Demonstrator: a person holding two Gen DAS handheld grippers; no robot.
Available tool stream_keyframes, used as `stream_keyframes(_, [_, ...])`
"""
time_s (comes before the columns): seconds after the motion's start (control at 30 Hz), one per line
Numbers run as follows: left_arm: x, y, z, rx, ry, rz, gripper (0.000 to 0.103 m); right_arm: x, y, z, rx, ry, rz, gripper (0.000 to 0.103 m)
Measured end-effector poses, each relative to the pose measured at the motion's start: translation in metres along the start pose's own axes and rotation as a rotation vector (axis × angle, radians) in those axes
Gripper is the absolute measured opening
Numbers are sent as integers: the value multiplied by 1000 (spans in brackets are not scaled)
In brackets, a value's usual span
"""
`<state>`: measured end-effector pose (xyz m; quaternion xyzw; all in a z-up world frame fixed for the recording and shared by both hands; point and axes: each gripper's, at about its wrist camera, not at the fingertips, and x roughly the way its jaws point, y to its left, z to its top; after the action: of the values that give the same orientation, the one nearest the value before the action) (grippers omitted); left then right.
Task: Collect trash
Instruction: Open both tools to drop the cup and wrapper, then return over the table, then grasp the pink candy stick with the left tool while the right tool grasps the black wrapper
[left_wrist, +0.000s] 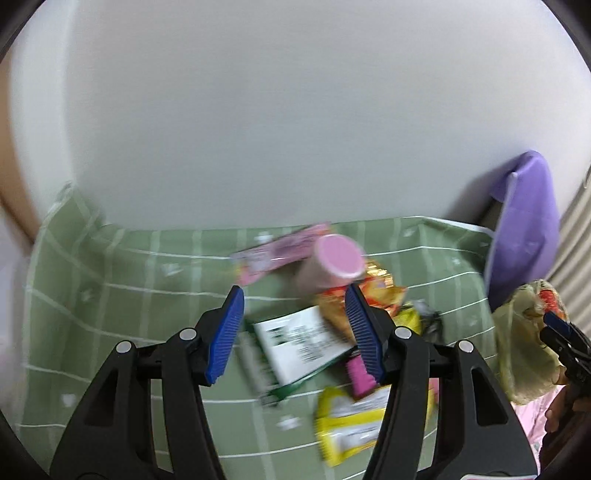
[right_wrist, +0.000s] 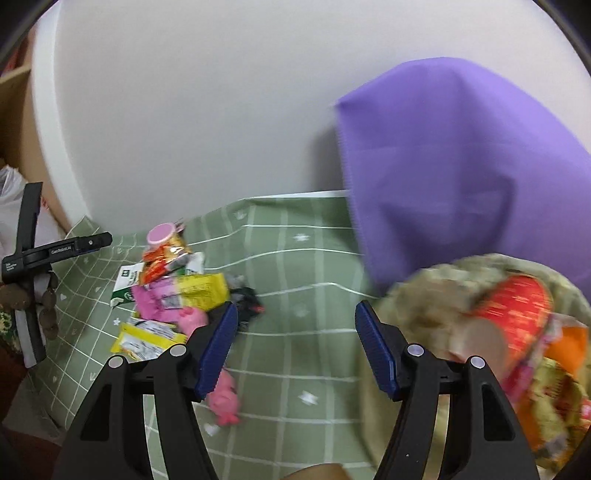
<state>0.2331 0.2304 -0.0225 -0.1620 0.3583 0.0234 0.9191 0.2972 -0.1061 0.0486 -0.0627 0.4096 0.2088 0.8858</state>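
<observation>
Jaws of both grippers were seen open and empty, poised between pickups over the trash heap.

Nothing was gripped by the left gripper (left_wrist: 295, 332), whose jaws were held apart above the wrapper pile (right_wrist: 173, 291), over a green-and-white carton (left_wrist: 295, 347) at the pile's middle; whether it was touched cannot be told through the blur. The pile, with a pink-lidded cup (left_wrist: 332, 266) and a yellow packet (left_wrist: 351, 424), was spread on the green checked cloth (right_wrist: 295, 258) covering the worktop, toward its back edge by the wall. The right gripper (right_wrist: 295, 347) was held over bare cloth, jaws parted, beside an already filled bag (right_wrist: 480, 332) below a purple bag (right_wrist: 443, 166) at the right edge. The next move is judged to call for the left jaws to be lowered and closed on one wrapper.
</observation>
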Motion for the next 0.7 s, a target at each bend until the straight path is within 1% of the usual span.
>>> stream_keyframes(0.13, [-6,15,-5,-7,-8,38,54,36,29,7,-64,30,42,63])
stream_keyframes(0.3, [-8,26,-9,-4,1,64,54,84,39,11,-88,83,96,63])
stream_keyframes(0.43, [0,30,-5,13,8,69,54,126,40,13,-98,159,110,55])
stream_keyframes(0.57, [16,32,1,50,31,71,54,151,41,11,-102,219,132,50])
stream_keyframes(0.63, [28,32,5,73,46,63,54,158,42,8,-106,249,141,38])
stream_keyframes(0.7, [44,28,11,110,65,56,54,162,42,3,-102,272,153,36])
